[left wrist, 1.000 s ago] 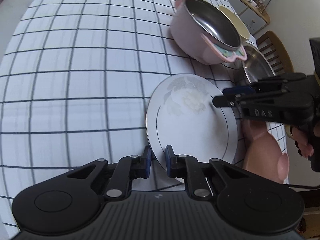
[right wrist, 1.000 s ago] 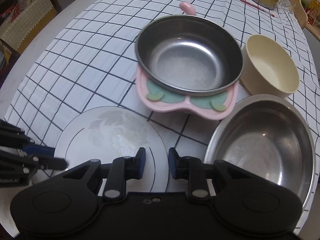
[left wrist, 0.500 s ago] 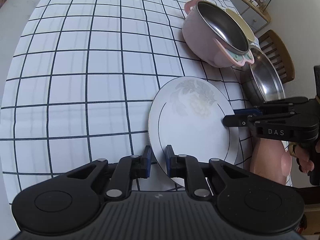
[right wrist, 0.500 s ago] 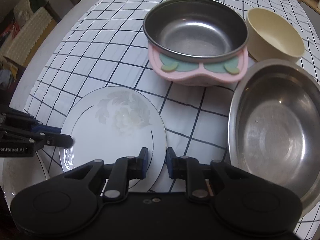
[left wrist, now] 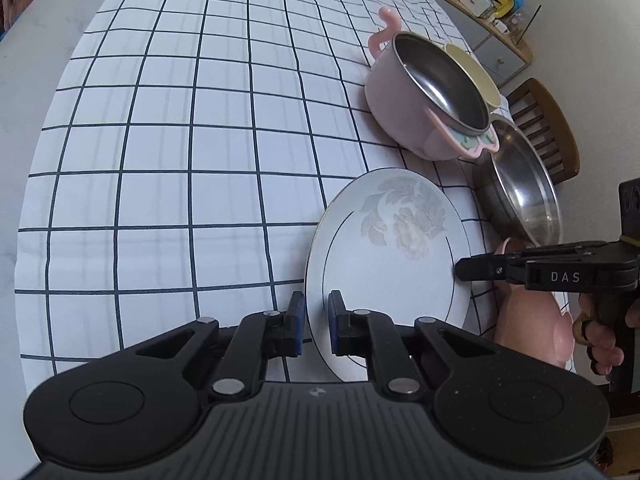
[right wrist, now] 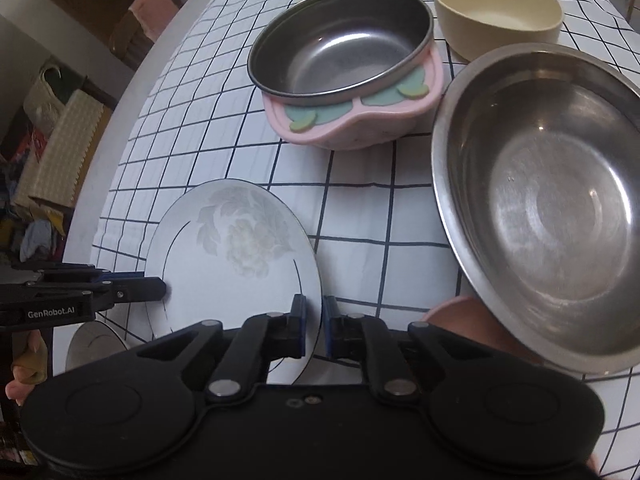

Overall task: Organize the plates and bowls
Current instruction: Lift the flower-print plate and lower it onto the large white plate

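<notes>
Fingers [left wrist: 294, 322] of left gripper [left wrist: 316, 322] and right gripper [right wrist: 312, 326] pinch opposite rims of floral plate [left wrist: 384, 256], lifted above bench [left wrist: 160, 160], near steel bowl [right wrist: 552, 208]. Keep plate level, grips even.

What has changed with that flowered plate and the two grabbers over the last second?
The flowered plate has risen off the checked cloth, carried by both: the left hand-held gripper and right hand-held gripper stay clamped on opposite rim edges. A second plate now shows beneath. The pink-rimmed steel bowl, cream bowl and big steel bowl stayed put.
</notes>
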